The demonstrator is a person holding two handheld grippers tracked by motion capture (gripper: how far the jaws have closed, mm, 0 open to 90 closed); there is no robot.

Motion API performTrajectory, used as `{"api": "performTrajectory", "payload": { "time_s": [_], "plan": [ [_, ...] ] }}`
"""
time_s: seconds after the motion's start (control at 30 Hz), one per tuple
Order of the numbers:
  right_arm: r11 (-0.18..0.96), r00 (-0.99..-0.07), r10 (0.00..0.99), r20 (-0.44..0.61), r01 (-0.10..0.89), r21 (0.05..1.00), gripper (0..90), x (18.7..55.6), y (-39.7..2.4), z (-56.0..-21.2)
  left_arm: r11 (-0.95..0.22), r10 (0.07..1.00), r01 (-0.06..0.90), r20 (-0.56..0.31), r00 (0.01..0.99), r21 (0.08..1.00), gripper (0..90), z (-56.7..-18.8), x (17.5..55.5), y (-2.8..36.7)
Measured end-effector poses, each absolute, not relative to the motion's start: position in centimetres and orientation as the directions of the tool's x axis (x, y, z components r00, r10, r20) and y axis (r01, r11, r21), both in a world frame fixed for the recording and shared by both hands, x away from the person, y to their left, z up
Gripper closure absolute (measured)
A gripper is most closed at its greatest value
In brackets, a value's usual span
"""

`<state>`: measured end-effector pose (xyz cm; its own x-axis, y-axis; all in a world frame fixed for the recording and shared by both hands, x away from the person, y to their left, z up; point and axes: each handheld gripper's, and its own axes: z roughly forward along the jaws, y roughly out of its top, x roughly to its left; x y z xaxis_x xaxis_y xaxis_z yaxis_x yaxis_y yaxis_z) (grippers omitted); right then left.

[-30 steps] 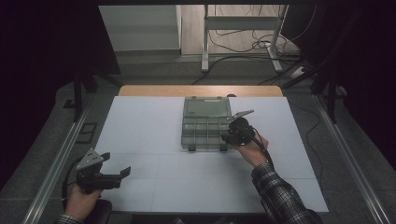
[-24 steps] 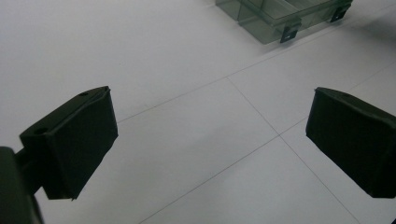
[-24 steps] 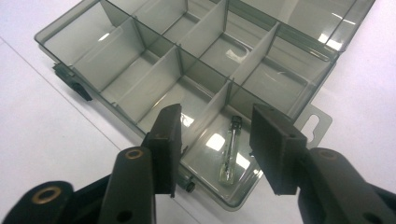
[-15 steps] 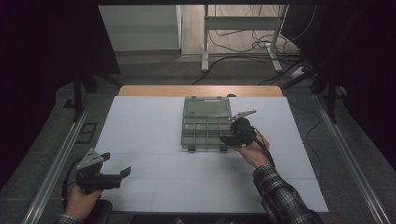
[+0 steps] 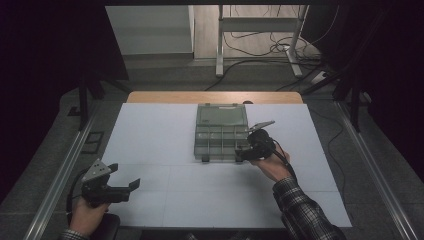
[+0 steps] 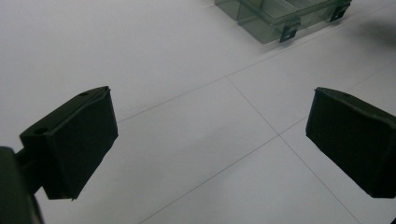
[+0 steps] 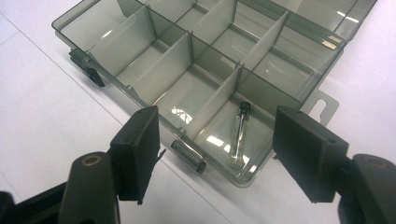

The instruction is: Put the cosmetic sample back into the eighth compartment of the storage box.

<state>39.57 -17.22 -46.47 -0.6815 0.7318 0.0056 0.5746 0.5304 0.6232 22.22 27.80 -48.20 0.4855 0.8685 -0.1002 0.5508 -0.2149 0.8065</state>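
A dark room with cables on the floor lies behind a white worktop marked by thin seams, with a strip of bare wood along its far edge. On the worktop, towards the far edge and a little right of the middle, sits an open, smoky-clear plastic compartment box, its lid laid back flat towards the far edge.

The high view gives the layout: the right gripper is at the box's near right corner, held by a hand with a checked sleeve, while the left gripper is well apart from the box, near the worktop's near left corner.

The right gripper view gives what the high view is too small to show: the box is split by pale dividers into several compartments, and a small clear glass vial with a dark cap lies alone in the compartment at the near corner, its cap pointing into the box. The other compartments seen here look bare. Two dark latches hang on the box's near wall. The right gripper has its jaws spread on either side of that corner compartment; they have just been opening, and they press on nothing.

The left gripper view shows the left gripper with its jaws spread wide above bare worktop, the box's near wall and its latches far off at the top.
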Motion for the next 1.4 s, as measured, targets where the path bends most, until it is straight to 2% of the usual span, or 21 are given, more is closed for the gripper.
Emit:
{"api": "performTrajectory", "payload": {
  "time_s": [0.7, 1.07, 1.4],
  "plan": [
    [0.555, -0.706, 0.708, 0.011, 0.567, 0.609, 19.3, 38.4, -17.6, -46.2, -0.215, 0.868, 0.551, -0.101, 0.486, 0.807, 2.7, -48.2, 22.2, 27.8],
    [0.555, -0.703, 0.711, 0.009, 0.569, 0.606, 10.3, 37.9, -18.3, -46.0, -0.215, 0.868, 0.551, -0.101, 0.487, 0.807, 2.7, -48.2, 22.2, 27.8],
    [0.555, -0.701, 0.713, 0.008, 0.571, 0.605, 6.5, 37.3, -18.9, -46.1, -0.213, 0.868, 0.551, -0.102, 0.485, 0.807, 2.6, -48.2, 22.2, 27.8]
  ]
}}
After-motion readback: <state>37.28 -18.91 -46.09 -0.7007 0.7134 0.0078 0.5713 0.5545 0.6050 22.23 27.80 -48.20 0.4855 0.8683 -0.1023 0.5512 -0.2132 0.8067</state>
